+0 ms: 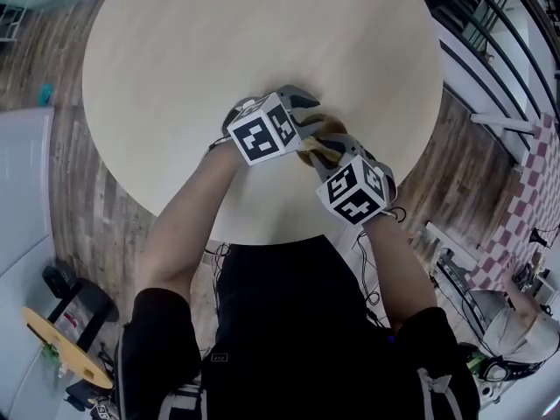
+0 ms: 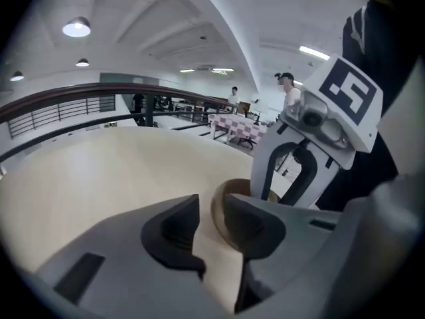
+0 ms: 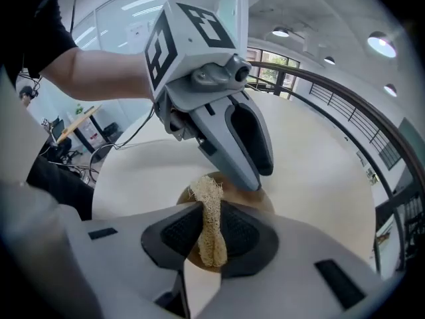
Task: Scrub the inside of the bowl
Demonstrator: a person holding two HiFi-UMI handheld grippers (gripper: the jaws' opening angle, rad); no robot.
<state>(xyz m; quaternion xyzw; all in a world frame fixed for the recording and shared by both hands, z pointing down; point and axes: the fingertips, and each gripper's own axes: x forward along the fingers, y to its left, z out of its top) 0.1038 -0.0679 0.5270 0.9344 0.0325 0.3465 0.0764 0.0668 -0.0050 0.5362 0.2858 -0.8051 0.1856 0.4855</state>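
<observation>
A small brown bowl point(image 1: 320, 143) sits on the round pale wooden table point(image 1: 219, 51), near its front edge and between my two grippers. My left gripper point(image 1: 306, 116) is at the bowl's left side. In the left gripper view its jaws stand open, with the bowl's rim point(image 2: 220, 208) close against the right finger and bare table in the gap. My right gripper point(image 3: 207, 234) is shut on a beige loofah scrubber point(image 3: 207, 224), which stands upright between the pads just above the bowl point(image 3: 265, 199). The left gripper's grey fingers point(image 3: 242, 145) reach down to the bowl's far rim.
The table's front edge point(image 1: 262, 239) is right under my arms. A dark railing point(image 1: 490, 24) runs on the right, beyond it tables with checked cloths point(image 1: 525, 208). A stool with a yellow disc point(image 1: 66, 344) and cables lie on the floor. People stand far off point(image 2: 287, 95).
</observation>
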